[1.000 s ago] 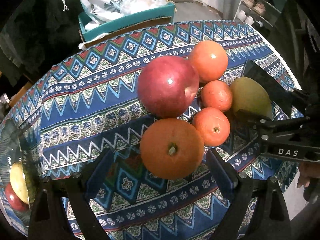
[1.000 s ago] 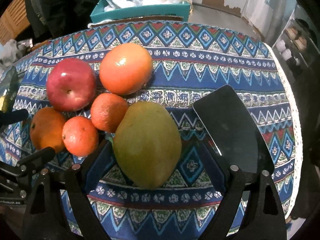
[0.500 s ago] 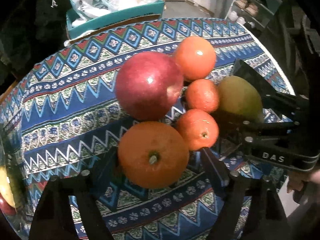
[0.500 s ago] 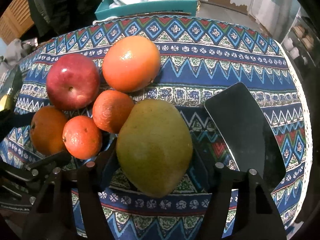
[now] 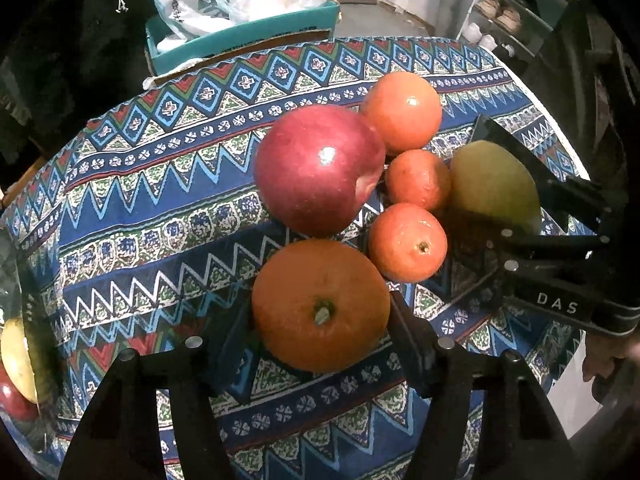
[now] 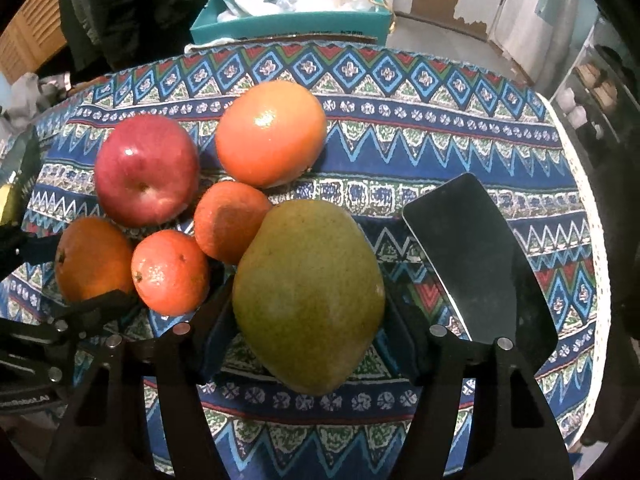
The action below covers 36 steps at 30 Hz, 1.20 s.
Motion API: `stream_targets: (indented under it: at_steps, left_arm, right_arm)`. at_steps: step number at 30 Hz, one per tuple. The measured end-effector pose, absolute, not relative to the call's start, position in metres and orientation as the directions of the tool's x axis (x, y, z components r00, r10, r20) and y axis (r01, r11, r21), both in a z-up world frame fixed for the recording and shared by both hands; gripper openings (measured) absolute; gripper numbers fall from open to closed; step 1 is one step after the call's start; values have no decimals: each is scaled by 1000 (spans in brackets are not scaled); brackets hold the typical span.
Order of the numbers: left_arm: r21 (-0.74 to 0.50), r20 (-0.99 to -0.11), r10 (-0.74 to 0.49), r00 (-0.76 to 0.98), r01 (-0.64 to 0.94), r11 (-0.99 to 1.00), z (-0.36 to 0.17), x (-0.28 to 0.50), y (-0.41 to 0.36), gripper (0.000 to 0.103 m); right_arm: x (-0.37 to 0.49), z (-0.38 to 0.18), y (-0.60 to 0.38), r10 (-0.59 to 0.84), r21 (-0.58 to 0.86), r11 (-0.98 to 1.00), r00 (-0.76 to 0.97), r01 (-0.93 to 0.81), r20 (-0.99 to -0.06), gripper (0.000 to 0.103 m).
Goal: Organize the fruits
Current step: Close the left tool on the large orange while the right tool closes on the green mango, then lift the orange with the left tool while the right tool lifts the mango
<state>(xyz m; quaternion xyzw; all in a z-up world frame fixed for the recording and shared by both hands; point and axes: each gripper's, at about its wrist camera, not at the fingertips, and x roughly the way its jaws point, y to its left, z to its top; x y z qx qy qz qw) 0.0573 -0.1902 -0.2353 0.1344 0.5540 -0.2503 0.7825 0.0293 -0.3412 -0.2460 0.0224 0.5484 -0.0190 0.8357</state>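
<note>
A cluster of fruit lies on the patterned tablecloth (image 5: 152,216). My left gripper (image 5: 320,340) is shut on a large orange (image 5: 320,304), its fingers against both sides. My right gripper (image 6: 308,332) is shut on a green mango (image 6: 308,292), also seen in the left wrist view (image 5: 492,184). Between them lie a red apple (image 5: 316,168) (image 6: 146,168), a big orange-red fruit (image 5: 400,110) (image 6: 270,132) and two small tangerines (image 5: 406,242) (image 5: 418,178) (image 6: 170,272) (image 6: 230,226).
A black phone (image 6: 476,260) lies right of the mango. A teal box (image 6: 288,24) with bags stands beyond the table's far edge. A glass bowl (image 5: 16,344) with fruit sits at the table's left edge. The table's right edge (image 6: 588,216) is close.
Both grippers have moved forward and closed: the left fingers now press the large orange, the right fingers now press the mango. The fruits have stayed in place on the cloth.
</note>
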Motion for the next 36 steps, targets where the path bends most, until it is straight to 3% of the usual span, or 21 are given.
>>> stream_targets:
  at_steps: [36]
  left_arm:
    - [-41,-815,-293,500,455,889,-123,23,-123,67]
  right_arm:
    - [-4,-121,-287,-37,-50,999,640,-3,-767,67]
